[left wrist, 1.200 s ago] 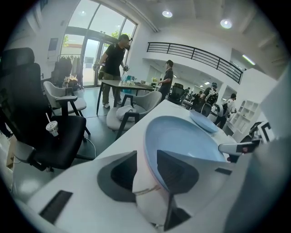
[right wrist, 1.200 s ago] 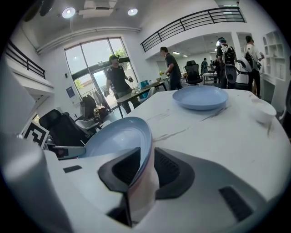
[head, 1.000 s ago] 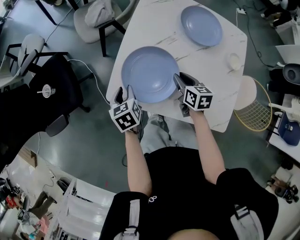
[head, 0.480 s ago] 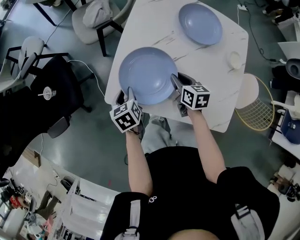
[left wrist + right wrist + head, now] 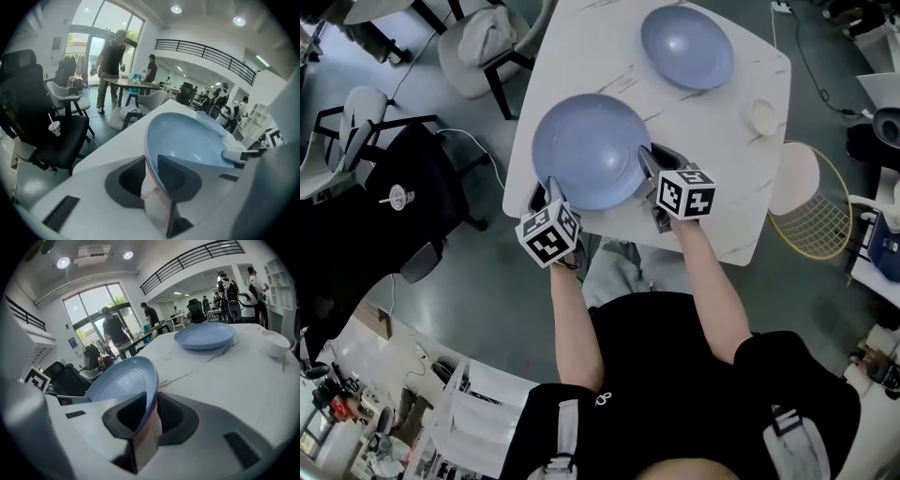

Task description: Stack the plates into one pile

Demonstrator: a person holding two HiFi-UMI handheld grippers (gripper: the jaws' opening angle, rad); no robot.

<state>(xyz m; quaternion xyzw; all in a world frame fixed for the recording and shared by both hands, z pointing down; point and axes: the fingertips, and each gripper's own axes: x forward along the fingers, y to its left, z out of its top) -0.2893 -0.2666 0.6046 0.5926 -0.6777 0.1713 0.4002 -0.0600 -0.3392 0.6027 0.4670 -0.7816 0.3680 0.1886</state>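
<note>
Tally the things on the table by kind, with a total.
Plates: 2, the near plate and the far plate
Cups: 1, the cup
Total: 3

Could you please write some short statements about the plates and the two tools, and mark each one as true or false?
1. The near plate has its rim between the left tool's jaws. True; they have just been closing onto it.
2. The right tool holds nothing. False: its jaws, which have also just been closing, pinch the same rim.
3. The plates are already one pile. False: the far plate lies apart on the table.
4. A small white cup stands on the table. True.
</note>
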